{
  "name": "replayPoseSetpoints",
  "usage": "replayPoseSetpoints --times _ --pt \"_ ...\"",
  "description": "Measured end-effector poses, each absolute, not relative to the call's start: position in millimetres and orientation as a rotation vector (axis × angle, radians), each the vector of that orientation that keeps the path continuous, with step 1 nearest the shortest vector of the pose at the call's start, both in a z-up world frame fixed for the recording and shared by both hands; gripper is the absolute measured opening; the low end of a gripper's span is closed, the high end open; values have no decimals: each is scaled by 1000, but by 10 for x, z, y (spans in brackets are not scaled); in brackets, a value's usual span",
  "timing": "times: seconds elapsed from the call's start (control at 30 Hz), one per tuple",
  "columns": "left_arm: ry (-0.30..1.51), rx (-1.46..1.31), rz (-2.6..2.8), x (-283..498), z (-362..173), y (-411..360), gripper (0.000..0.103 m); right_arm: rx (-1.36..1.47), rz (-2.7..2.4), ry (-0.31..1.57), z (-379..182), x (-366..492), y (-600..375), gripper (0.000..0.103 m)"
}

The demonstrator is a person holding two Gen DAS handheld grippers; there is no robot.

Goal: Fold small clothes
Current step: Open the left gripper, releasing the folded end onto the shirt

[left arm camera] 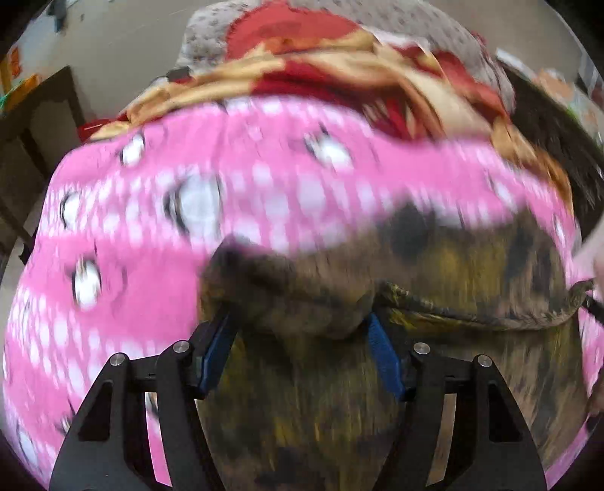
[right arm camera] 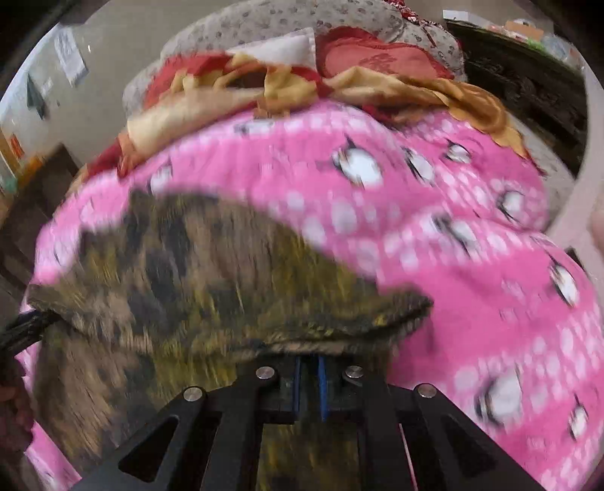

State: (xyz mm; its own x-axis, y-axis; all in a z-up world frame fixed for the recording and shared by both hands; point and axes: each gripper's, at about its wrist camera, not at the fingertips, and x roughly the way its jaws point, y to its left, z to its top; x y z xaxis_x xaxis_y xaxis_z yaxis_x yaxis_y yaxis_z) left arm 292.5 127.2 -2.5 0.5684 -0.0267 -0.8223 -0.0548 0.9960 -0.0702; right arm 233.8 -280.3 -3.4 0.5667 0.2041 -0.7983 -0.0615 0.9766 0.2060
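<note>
1. A small garment (left arm camera: 472, 264) in mottled brown, olive and black is seen lying on a pink bedcover (left arm camera: 151, 226) printed with white dots and penguin-like figures; both views are blurred.
2. The garment is spread across the near part of the bedcover, and a folded edge or hem is seen running across it in each view (right arm camera: 234, 302).
3. The left tongs (left arm camera: 302, 325) are seen held wide apart, their blue pads (left arm camera: 217, 351) standing on either side of a bunched lump of the garment's cloth.
4. Cloth is seen between the left jaws, but the pads are not pressed on it, so nothing is gripped there.
5. The right tongs (right arm camera: 307, 362) are seen closed, the two blue pads almost touching, with their tips hidden beneath the garment's folded hem.
6. Whether cloth is pinched between the right pads cannot be told, since the hem covers the tips.
7. At the left edge of the right wrist view, a dark part of the left tongs is glimpsed beside the garment's corner.
8. Beyond the bedcover, a heap of red and yellow-tan fabric (right arm camera: 264, 87) is seen, with a grey patterned pillow (right arm camera: 264, 22) behind it.
9. A pale wall and dark wooden furniture (right arm camera: 528, 87) are seen behind the bed.
</note>
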Motion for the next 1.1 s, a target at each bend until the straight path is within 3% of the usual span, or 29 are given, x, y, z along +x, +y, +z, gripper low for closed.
replayPoseSetpoints --times 0.23,0.47,0.6,0.8,1.1 --pt "848 -133 -13 2819 324 1271 67 150 136 828 269 2265 -2801 6" --pt "868 17 -49 2806 -94 685 67 120 204 862 141 2283 -2153 6" --pt "891 -22 9 2946 -371 783 69 53 153 927 -203 2548 -1959 5" --pt "859 -60 -2 2911 -429 853 71 162 224 856 -315 2492 -2106 5" --pt "853 -86 -20 2882 -438 877 72 68 225 843 124 2355 -1433 6"
